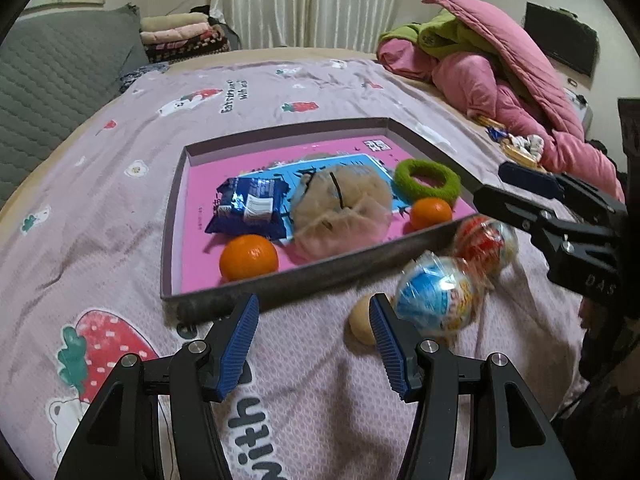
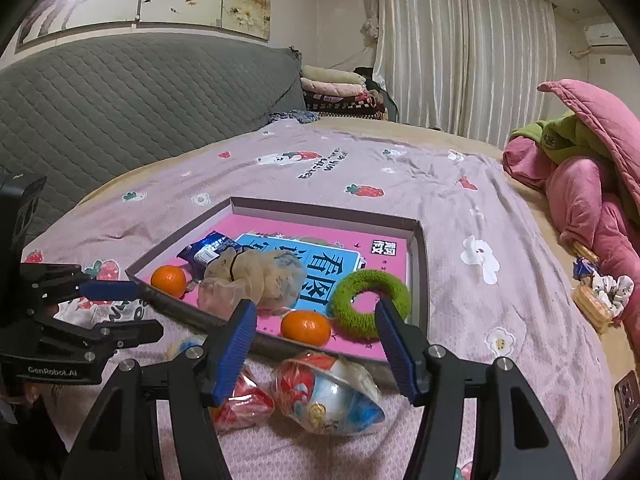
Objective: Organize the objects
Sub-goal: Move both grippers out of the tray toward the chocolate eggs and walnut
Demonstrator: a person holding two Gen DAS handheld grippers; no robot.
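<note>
Both claws gape wide and empty; the right gripper (image 2: 316,330) hangs above the near wrapped ball (image 2: 328,396). Lower squarely; close gently, since film slips; lift over the tray (image 2: 420,264) rim.

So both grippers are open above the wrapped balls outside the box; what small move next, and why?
Probably lower the right gripper onto the wrapped ball lying just below its open fingers and close. It lies on the bedspread outside the box, where the oranges already sit.
</note>
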